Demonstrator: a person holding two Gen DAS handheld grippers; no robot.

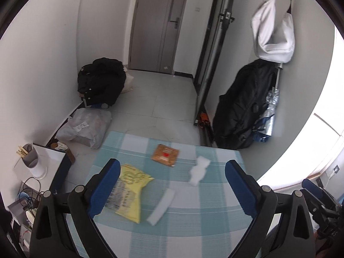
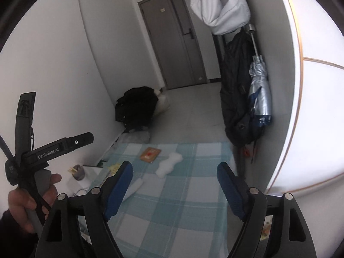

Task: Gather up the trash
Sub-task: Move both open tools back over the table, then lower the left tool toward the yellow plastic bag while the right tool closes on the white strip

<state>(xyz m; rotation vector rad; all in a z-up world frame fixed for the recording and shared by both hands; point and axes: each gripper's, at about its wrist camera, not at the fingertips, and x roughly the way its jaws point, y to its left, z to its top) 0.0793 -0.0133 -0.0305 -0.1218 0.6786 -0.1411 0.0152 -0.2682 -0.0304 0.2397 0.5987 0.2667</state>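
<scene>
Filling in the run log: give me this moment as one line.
left gripper: open, empty | right gripper: open, empty | on table: yellow bag, brown packet, two tissues | nothing collected yet

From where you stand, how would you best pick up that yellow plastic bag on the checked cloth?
The yellow bag lies flat, so I would likely come from above with the open left gripper and pinch its narrow far corner, pointing toward the white tissue. That end looks slightly raised; the wide end lies flat.
</scene>
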